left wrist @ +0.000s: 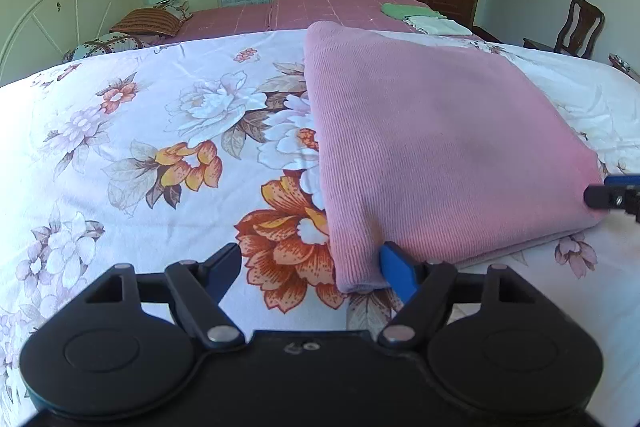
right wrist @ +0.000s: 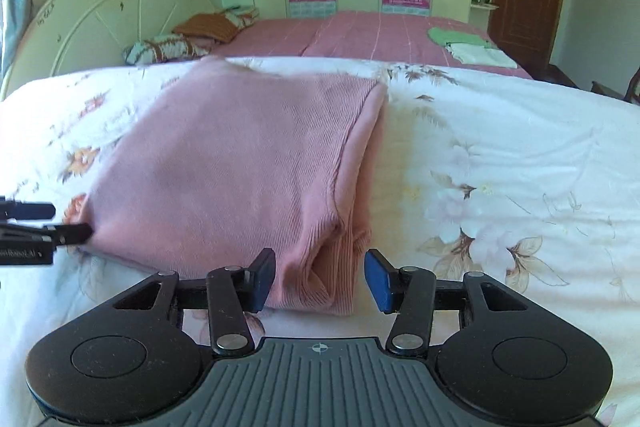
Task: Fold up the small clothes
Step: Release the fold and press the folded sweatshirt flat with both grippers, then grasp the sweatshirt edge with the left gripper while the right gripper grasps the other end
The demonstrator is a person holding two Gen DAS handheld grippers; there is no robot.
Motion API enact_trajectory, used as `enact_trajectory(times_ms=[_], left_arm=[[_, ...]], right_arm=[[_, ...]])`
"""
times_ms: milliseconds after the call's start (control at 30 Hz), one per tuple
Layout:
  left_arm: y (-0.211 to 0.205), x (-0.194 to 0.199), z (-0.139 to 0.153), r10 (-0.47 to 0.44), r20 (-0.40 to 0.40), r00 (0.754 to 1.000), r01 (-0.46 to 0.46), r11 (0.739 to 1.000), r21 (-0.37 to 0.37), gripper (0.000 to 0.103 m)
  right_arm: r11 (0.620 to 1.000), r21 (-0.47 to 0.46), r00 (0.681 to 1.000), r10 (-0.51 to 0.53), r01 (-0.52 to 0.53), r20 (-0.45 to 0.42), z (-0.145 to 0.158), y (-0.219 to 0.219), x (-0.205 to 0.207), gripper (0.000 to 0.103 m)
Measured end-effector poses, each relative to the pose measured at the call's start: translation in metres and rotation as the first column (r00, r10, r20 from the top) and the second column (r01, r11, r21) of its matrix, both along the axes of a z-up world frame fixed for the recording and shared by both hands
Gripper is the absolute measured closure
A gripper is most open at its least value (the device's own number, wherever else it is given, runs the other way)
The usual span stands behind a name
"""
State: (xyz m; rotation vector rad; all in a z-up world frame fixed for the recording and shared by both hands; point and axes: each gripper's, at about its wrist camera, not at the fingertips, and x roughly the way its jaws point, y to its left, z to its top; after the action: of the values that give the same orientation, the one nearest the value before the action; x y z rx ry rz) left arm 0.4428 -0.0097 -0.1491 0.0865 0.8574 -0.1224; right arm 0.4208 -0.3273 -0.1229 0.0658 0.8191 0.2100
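1. On the bed, over a floral sheet (left wrist: 160,131), lies the pink garment (left wrist: 440,147), folded into a neat, thick rectangle with several layers stacked at its near edge; it rests flat, with no part lifted.
2. The left gripper (left wrist: 316,271) sits at the garment's near left corner with its fingers spread. The blue pad (left wrist: 396,273) lies against the cloth's edge, while the other finger stands clear over the sheet, so nothing is pinched.
3. The right gripper (right wrist: 320,277) straddles the near right corner, where the folded layers bunch into a ribbed roll. Its jaws are parted, and the cloth lies between them without being squeezed, as far as the blurred edge allows one to tell.
4. Each gripper holding one near corner suits carrying an edge over evenly; both now being loose suggests the fold has been laid down and released.
5. Farther back, on the pink bedspread (right wrist: 360,35), a green piece (right wrist: 452,37) and a white piece (right wrist: 480,57) lie folded, probably the finished stack, so this garment likely needs only moving or a last tidy.
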Motion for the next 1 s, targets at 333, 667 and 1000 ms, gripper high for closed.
enact_trajectory(times_ms=[333, 667, 1000], left_arm=[[0.027, -0.004, 0.030, -0.033, 0.081, 0.996, 0.041, 0.993, -0.108, 0.019], [0.047, 0.071, 0.022, -0.026, -0.053, 0.998, 0.004, 0.924, -0.382, 0.023], [0.038, 0.100, 0.000, -0.022, -0.079, 0.997, -0.006, 0.940, -0.340, 0.020]], right_arm=[[0.979, 0.147, 0.989, -0.135, 0.143, -0.064, 0.002, -0.029, -0.001, 0.053], [0.885, 0.430, 0.982, -0.131, 0.179, -0.138, 0.014, -0.084, 0.051, 0.053], [0.886, 0.455, 0.993, -0.052, 0.095, -0.107, -0.009, -0.087, 0.085, 0.039]])
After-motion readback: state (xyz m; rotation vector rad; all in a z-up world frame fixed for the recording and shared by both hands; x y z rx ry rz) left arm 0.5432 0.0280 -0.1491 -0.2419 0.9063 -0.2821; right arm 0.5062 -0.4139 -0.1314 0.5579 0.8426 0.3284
